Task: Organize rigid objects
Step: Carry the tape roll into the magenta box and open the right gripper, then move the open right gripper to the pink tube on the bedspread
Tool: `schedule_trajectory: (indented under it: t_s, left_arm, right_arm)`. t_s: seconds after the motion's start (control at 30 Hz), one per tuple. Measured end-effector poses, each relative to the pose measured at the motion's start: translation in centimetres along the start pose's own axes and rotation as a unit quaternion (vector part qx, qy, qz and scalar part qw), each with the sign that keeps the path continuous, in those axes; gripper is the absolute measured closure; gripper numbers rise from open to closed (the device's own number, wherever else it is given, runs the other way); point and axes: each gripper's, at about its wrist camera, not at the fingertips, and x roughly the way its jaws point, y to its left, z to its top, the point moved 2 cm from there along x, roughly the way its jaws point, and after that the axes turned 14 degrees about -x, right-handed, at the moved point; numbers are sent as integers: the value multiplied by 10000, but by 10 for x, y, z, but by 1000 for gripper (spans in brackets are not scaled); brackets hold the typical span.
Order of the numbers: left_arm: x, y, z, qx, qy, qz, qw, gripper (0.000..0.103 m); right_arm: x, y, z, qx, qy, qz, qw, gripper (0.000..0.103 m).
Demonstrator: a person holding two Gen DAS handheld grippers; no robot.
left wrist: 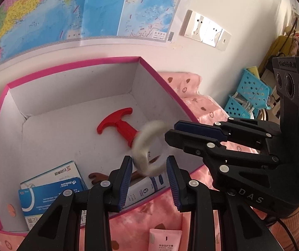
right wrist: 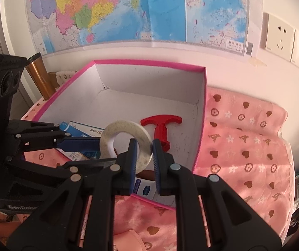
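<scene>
A roll of whitish tape (right wrist: 126,144) hangs over the open pink-edged box (right wrist: 149,63), pinched by its lower rim between the blue pads of the right gripper (right wrist: 145,159), which is closed tight on it. The ring stands nearly on edge above the near part of the box and is blurred in the left wrist view (left wrist: 147,146).

Beneath it, on the white floor of the box, lies a red T-handled plastic piece (right wrist: 160,125). Toward the left corner sit blue-and-white cartons (left wrist: 51,190), and near the front wall lie a brown antler-shaped piece (left wrist: 96,177) and a white tube or carton marked with a 6 (left wrist: 145,188).

The left gripper (left wrist: 149,179) hovers at the front edge of the box, its jaws close together with nothing between them; the tape ring shows beyond its tips.

The box rests on a pink cloth (right wrist: 243,150) printed with hearts and stars. A pink tube (left wrist: 165,239) lies on that cloth in front of the box. Behind everything, a coloured map (right wrist: 141,10) hangs on the wall, with wall sockets (right wrist: 281,34) to its right, and a blue perforated basket (left wrist: 251,90) stands off at the right.
</scene>
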Motion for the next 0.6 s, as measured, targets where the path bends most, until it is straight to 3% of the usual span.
schedule_trajectory:
  t_s: [0.17, 0.6]
  left_arm:
    - [-3, 5, -2, -45, -93, 69, 9999, 70]
    - [-62, 10, -38, 232, -841, 64, 9962, 68]
  right_arm:
    - [-3, -4, -5, 109, 41, -112, 9999, 86]
    - [-47, 0, -32, 394, -448, 46, 9982, 82]
